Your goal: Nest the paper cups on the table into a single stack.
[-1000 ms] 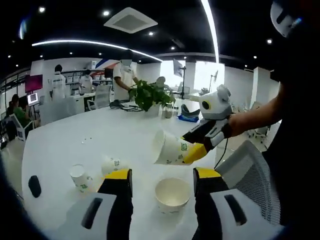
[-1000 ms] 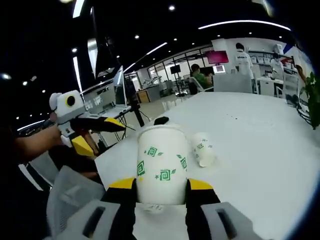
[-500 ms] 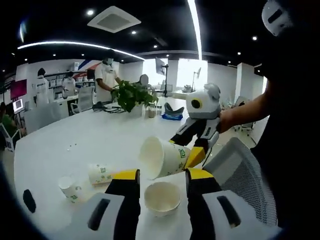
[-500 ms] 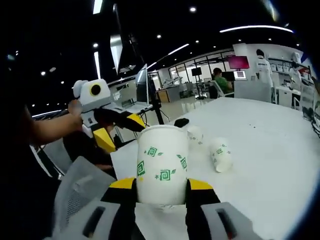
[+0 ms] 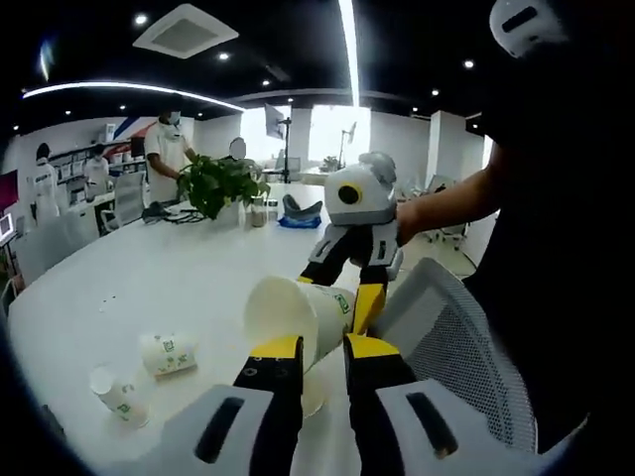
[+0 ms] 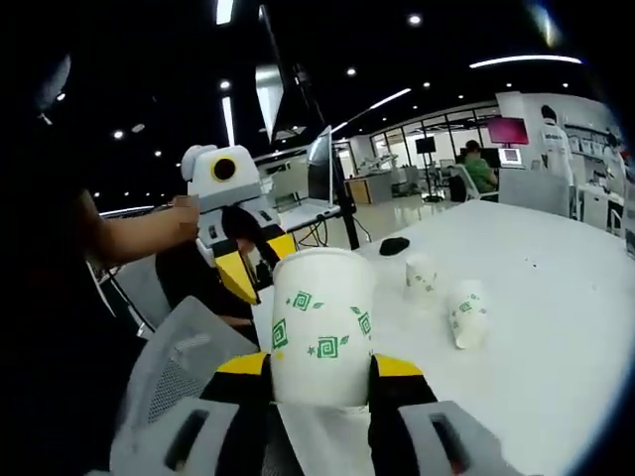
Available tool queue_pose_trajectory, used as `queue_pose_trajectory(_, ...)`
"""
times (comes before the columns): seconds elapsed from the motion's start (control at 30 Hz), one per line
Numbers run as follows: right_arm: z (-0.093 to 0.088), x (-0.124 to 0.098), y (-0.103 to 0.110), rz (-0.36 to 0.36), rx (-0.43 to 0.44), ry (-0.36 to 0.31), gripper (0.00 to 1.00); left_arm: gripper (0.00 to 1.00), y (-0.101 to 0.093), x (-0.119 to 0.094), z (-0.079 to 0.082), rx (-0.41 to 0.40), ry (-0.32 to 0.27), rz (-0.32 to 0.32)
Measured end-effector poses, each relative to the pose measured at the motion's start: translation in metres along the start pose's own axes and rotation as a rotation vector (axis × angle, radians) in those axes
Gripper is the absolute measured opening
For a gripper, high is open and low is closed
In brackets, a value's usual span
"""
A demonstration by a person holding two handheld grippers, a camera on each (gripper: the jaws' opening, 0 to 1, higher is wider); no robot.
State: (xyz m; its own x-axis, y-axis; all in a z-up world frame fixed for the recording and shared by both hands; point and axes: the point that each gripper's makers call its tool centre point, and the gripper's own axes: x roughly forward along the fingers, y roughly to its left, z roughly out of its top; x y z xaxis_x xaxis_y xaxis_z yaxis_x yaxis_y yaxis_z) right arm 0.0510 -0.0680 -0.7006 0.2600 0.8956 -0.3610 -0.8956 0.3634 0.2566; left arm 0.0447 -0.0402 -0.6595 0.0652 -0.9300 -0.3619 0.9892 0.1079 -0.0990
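Note:
My right gripper (image 6: pixel 322 367) is shut on a white paper cup with green marks (image 6: pixel 322 327), gripped near its base. In the left gripper view that cup (image 5: pixel 288 317) lies tilted, mouth towards me, with the right gripper (image 5: pixel 342 293) behind it. My left gripper (image 5: pixel 322 347) stands open with its jaws narrow, right below the held cup. A sliver of another cup's rim (image 5: pixel 314 399) shows between the jaws, on the table. The left gripper (image 6: pixel 253 263) hangs over the table edge, holding nothing. Two more cups (image 5: pixel 167 352) (image 5: pixel 111 392) lie on the white table (image 5: pixel 179 288).
A grey mesh chair back (image 5: pixel 446 337) stands at the table edge, close under both grippers. A potted plant (image 5: pixel 213 183) and small items sit at the far side. A black object (image 6: pixel 394 245) lies beyond the two loose cups (image 6: pixel 466 312). People stand at far desks.
The left gripper's jaws have narrowed. The right gripper and its cup have come closer to the left gripper, and the held cup now covers most of the upright cup on the table.

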Motion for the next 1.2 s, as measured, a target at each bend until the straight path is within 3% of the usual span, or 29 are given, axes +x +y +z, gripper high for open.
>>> queue_pose_trajectory(0.53, 0.0, -0.002, 0.014, 0.074, -0.063, 0.003, 0.37, 0.01, -0.02, 0.003, 0.001, 0.053, 0.032, -0.109)
queue_pose_trajectory(0.83, 0.001, -0.004, 0.016, 0.074, -0.071, 0.012, 0.4, 0.0, -0.033, 0.004, 0.004, 0.072, 0.035, -0.161)
queue_pose_trajectory(1.2, -0.004, -0.008, -0.011, -0.074, -0.052, 0.039, 0.59, 0.0, -0.026, -0.002, 0.003, 0.076, 0.057, -0.124)
